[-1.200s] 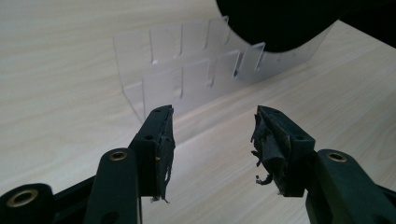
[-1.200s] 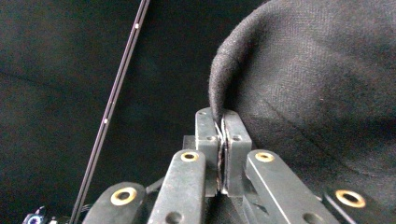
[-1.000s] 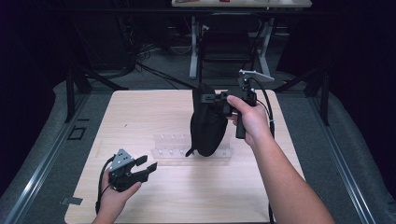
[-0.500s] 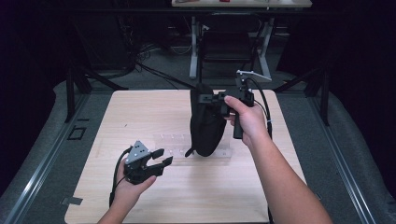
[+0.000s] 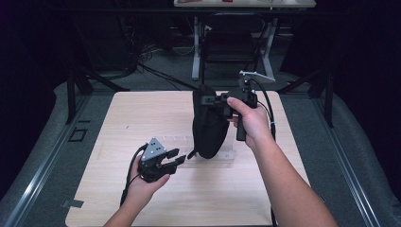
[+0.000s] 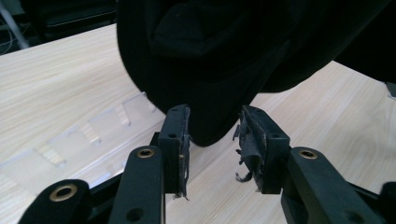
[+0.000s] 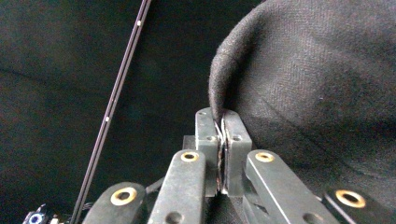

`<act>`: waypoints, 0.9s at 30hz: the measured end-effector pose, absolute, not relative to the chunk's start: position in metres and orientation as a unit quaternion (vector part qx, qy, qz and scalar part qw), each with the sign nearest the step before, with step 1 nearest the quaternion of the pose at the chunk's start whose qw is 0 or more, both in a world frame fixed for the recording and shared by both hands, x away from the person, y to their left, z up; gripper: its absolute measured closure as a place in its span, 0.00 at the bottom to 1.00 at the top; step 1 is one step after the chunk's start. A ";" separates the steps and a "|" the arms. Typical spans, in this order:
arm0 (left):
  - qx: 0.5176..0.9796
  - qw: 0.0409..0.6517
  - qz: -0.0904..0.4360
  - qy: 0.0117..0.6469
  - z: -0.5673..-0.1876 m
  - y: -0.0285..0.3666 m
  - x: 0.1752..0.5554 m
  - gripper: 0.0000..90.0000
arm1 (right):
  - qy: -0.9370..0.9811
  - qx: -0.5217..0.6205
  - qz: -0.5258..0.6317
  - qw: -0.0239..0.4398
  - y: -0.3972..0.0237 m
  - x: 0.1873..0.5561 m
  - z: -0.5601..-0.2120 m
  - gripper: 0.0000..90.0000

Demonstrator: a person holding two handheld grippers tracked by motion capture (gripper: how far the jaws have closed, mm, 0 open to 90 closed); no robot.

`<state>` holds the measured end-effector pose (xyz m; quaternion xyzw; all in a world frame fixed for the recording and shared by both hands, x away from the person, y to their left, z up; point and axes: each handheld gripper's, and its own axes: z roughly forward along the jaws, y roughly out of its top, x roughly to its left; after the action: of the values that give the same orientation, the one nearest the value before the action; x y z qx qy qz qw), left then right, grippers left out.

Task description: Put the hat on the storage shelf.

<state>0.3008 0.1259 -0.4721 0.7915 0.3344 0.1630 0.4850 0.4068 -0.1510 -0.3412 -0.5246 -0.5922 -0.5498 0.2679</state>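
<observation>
High view centre: our right tool (image 5: 206,100) pinches the bag (image 5: 208,127); our half-open, closing left tool (image 5: 176,158) should grip its bottom squarely.

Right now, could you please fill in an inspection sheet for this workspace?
Surface: light wooden table, bare at the left and near edge.
Job's things: black fabric bag held up, its lower end just above the table; clear plastic tray flat beneath it.
Clutter: nothing seen.
Grippers: right gripper shut on the bag's top edge; left gripper open, jaws just been closing, the bag's bottom tip between them, untouched.
Cables: one trails from each gripper.
Surroundings: dark room, grey floor, chair behind the table.
</observation>
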 end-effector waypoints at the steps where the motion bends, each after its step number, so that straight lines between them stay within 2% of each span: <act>1: 0.793 0.485 0.164 0.330 -0.471 0.123 0.301 0.70 | -0.594 -0.524 -0.549 0.268 -0.151 0.407 -0.341 0.98; 7: 0.795 0.489 0.160 0.322 -0.469 0.116 0.301 0.71 | -0.592 -0.525 -0.550 0.267 -0.151 0.407 -0.341 0.98; 13: 0.804 0.481 0.164 0.309 -0.468 0.105 0.301 0.77 | -0.593 -0.523 -0.550 0.268 -0.149 0.407 -0.341 0.98; 18: 0.811 0.462 0.181 0.309 -0.470 0.100 0.301 0.86 | -0.597 -0.522 -0.548 0.268 -0.147 0.406 -0.341 0.97; 27: 0.820 0.447 0.210 0.290 -0.472 0.097 0.298 0.91 | -0.594 -0.523 -0.550 0.267 -0.148 0.405 -0.341 0.97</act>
<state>0.2983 0.0965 -0.4720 0.8198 0.2902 0.2103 0.4467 0.4048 -0.1477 -0.3409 -0.5227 -0.5944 -0.5499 0.2668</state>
